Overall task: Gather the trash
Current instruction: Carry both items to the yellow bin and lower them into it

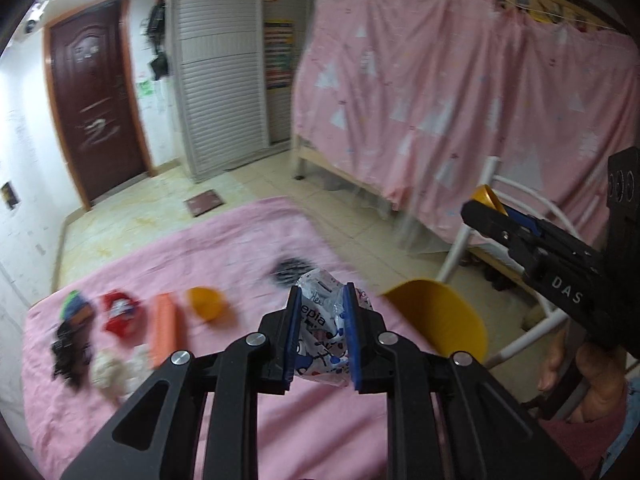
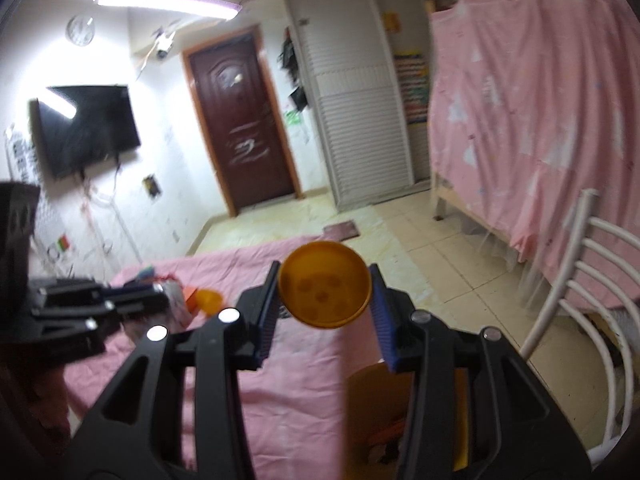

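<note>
My left gripper (image 1: pixel 320 312) is shut on a crumpled white printed plastic wrapper (image 1: pixel 324 320) and holds it above the pink-covered table (image 1: pixel 248 248). My right gripper (image 2: pixel 324 292) is shut on a round yellow cup (image 2: pixel 324 295), held in the air; it also shows in the left wrist view (image 1: pixel 486 196) at the right. A yellow bin (image 1: pixel 440 316) stands at the table's right edge, and its open top shows below my right gripper (image 2: pixel 380 404).
On the table lie a small orange cup (image 1: pixel 206 303), an orange box (image 1: pixel 165 328), a red wrapper (image 1: pixel 119 312), a green-blue item (image 1: pixel 76 306), black clips (image 1: pixel 68 356), white tissue (image 1: pixel 116 368) and a striped item (image 1: pixel 292 268). A white chair (image 2: pixel 580 280) stands right, before a pink bed curtain (image 1: pixel 460 92).
</note>
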### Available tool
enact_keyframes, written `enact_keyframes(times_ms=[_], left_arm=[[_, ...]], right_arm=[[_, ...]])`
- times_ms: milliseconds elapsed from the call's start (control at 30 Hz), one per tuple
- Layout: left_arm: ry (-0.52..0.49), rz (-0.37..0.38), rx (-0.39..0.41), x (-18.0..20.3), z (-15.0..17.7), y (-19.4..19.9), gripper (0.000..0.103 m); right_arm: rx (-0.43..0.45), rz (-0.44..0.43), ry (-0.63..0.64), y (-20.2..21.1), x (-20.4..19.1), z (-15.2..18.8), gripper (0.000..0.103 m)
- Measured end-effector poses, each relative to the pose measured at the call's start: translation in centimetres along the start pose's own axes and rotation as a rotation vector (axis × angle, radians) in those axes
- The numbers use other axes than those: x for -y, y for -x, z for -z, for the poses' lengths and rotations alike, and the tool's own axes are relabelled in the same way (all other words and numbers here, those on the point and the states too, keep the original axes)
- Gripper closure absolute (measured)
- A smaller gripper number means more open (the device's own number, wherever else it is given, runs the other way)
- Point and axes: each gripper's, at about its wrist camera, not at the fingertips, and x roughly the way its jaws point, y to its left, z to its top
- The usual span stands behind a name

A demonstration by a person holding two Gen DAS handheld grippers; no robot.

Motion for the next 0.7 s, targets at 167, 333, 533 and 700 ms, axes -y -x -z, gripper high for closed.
enact_keyframes(times_ms=[167,333,533,700], left_arm=[[-0.040,0.101,-0.015,4.5,-0.7,-2.0,0.090],[-0.077,0.164,-0.022,7.8,-1.0,-4.1,0.090],[-0.092,0.205,-0.042,9.9,-1.1,-6.3,0.075],[-0.063,0.192,-0.041,8.7,-1.1,-6.7,0.058]], right_arm=[[0.051,0.054,-0.062,2.1,3.1,-0.2,0.063],[0.082,0.077,-0.114,3.4,5.4,-0.3,0.063],[0.087,0.096,-0.135,3.6,6.4,-0.3,0.063],[0.060,0.096,-0.131,2.6,6.6,-0.1,0.063]])
